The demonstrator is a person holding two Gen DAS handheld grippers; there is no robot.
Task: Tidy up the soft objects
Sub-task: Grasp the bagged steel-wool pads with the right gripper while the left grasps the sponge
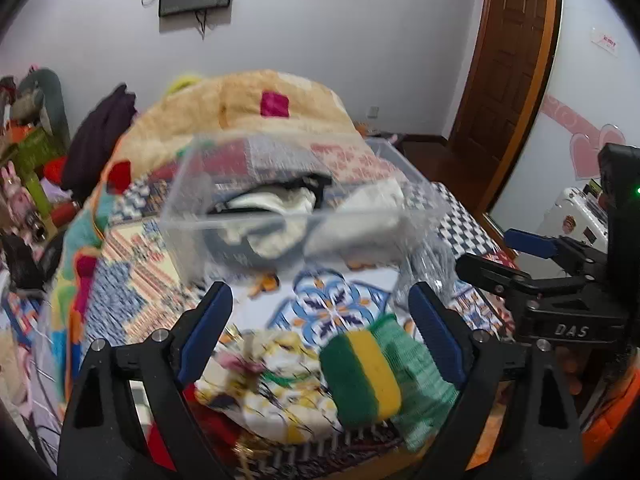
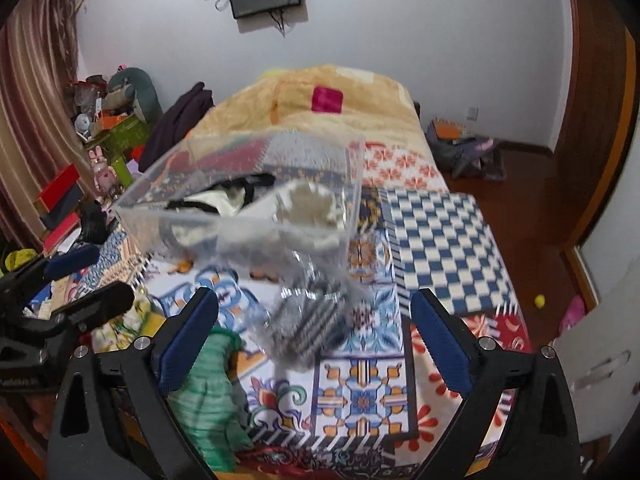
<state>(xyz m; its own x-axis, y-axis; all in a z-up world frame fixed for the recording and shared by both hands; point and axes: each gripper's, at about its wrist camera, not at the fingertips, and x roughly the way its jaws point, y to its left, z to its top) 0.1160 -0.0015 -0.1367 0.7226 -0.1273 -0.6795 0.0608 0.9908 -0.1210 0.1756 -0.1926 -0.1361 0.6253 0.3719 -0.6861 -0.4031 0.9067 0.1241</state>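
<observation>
A clear plastic bin [image 1: 248, 222] [image 2: 240, 216] stands on the patterned bedspread and holds white and black soft cloths [image 1: 276, 204]. My left gripper [image 1: 320, 328] is open above a green and yellow striped sock [image 1: 360, 376], a light green knit piece [image 1: 416, 376] and a floral cloth [image 1: 276, 384] at the bed's near edge. My right gripper [image 2: 316, 340] is open above a clear bag with a striped item [image 2: 308, 328]. The green knit piece [image 2: 208, 392] lies by its left finger. The right gripper shows in the left wrist view [image 1: 516, 256], and the left gripper in the right wrist view [image 2: 84, 280].
A beige plush blanket [image 1: 248, 108] [image 2: 320, 108] is piled at the bed's far end. Toys, boxes and dark clothing [image 2: 176, 120] crowd the left side. A wooden door [image 1: 508, 60] and wooden floor with a bag [image 2: 464, 148] lie to the right.
</observation>
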